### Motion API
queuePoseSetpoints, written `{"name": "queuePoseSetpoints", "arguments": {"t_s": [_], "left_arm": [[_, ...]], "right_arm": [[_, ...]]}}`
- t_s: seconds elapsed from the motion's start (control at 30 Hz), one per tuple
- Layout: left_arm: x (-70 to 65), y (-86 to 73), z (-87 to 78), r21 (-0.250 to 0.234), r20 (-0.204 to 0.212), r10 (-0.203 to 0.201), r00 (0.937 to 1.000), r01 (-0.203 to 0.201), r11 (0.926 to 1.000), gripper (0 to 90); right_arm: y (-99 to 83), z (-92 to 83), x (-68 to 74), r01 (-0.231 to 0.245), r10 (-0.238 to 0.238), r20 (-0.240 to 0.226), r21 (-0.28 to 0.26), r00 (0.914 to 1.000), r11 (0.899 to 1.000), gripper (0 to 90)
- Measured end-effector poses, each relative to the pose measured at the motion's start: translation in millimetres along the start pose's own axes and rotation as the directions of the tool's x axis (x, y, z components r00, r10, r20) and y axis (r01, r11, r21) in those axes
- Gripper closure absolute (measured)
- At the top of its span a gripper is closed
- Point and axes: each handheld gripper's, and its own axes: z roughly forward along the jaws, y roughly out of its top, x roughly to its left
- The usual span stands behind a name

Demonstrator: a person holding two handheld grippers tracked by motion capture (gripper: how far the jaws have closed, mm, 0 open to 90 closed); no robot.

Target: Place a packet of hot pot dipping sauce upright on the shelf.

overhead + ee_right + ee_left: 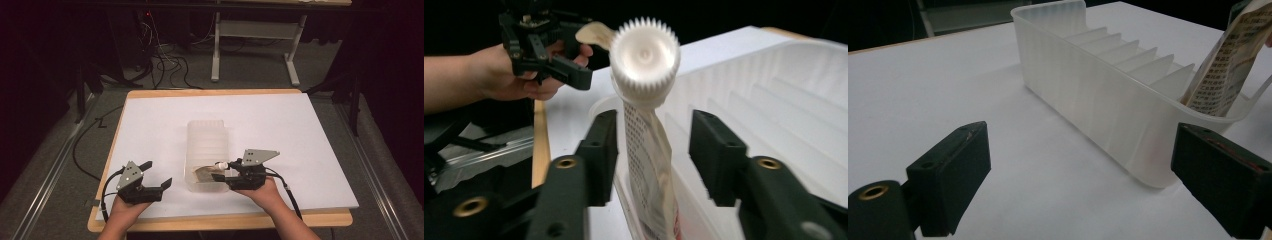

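left gripper (159, 176) at seven o'clock, jaws spread wide; right gripper (219, 170) at five o'clock, jaws parted.

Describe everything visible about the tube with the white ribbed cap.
The tube is a flattened, squeezed soft pack with dense small print on pale, tan-tinged skin and a round white cap with toothed ribbing. It stands tilted in the near end compartment of the translucent plastic divider bin, cap uppermost. The right claw straddles it with jaws apart, pads not pressing on it.
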Motion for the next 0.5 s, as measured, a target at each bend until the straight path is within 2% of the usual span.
{"name": "queuePoseSetpoints", "arguments": {"t_s": [0.1, 0.17, 0.23, 0.27, 0.4, 0.47, 0.5], "left_arm": [[-0.1, 0.0, 0.0, 0.002, 0.001, -0.001, 1.0000, 0.001, 1.0000, 9.6], [0.0, -0.1, 0.4, 0.002, -0.001, 0.000, 1.0000, 0.000, 1.0000, 9.6], [0.8, 0.1, 0.2, 0.002, -0.003, -0.001, 1.0000, 0.001, 1.0000, 9.6], [0.8, 0.1, 0.2, 0.002, -0.003, -0.001, 1.0000, 0.001, 1.0000, 9.6], [1.2, 0.3, 0.2, -0.004, -0.011, -0.006, 0.9999, 0.006, 1.0000, 9.6], [0.8, 0.4, -0.2, -0.001, -0.013, -0.004, 0.9999, 0.004, 1.0000, 9.6], [0.9, 0.3, -0.1, -0.001, -0.013, -0.005, 0.9999, 0.005, 1.0000, 9.6]], "right_arm": [[2.2, -5.9, 3.3, 0.015, -0.015, 0.019, -0.005, 0.9997, 1.000, 44.4], [1.9, -11.6, 6.6, 0.024, -0.023, 0.058, -0.012, 0.9980, 1.000, 37.4], [0.9, -18.7, 7.9, 0.034, -0.032, 0.090, -0.022, 0.9954, 0.999, 35.8], [0.9, -18.7, 7.9, 0.034, -0.032, 0.090, -0.022, 0.9954, 0.999, 35.8], [-3.2, -42.8, 5.5, 0.039, -0.032, 0.167, -0.038, 0.9855, 0.998, 33.9], [-6.2, -56.3, 2.0, 0.032, -0.021, 0.214, -0.048, 0.9766, 0.998, 34.9], [-8.8, -63.4, -0.1, 0.034, -0.017, 0.245, -0.063, 0.9693, 0.997, 35.9]]}}
